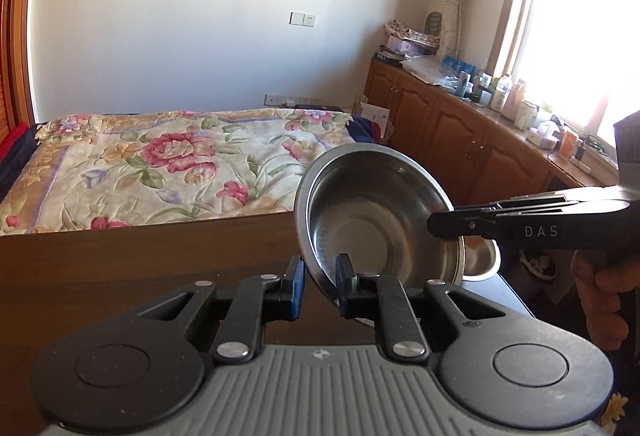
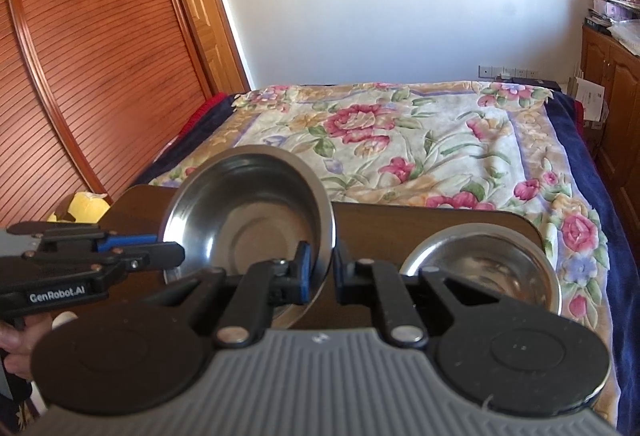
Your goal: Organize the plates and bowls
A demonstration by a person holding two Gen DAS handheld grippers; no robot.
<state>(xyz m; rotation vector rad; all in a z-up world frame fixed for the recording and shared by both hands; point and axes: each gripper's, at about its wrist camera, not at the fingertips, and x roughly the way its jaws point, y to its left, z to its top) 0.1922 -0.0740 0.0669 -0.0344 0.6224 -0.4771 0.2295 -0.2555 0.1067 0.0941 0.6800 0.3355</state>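
Observation:
A large steel bowl [image 1: 376,212] [image 2: 248,212] hangs tilted above the dark wooden table [image 1: 120,256] [image 2: 400,220], held from both sides. My left gripper [image 1: 320,286] [image 2: 176,252] is shut on its left rim. My right gripper [image 2: 322,272] [image 1: 434,226] is shut on the opposite rim. A smaller steel bowl [image 2: 480,268] [image 1: 484,260] sits upright on the table to the right. Just under the held bowl the edge of another steel dish [image 1: 460,264] shows; most of it is hidden.
Beyond the table lies a bed with a floral blanket [image 1: 160,160] [image 2: 400,132]. Wooden cabinets [image 1: 460,132] with clutter on top run under the window at right. A slatted wardrobe door [image 2: 80,56] stands at left. A person's hand [image 1: 600,284] grips the right handle.

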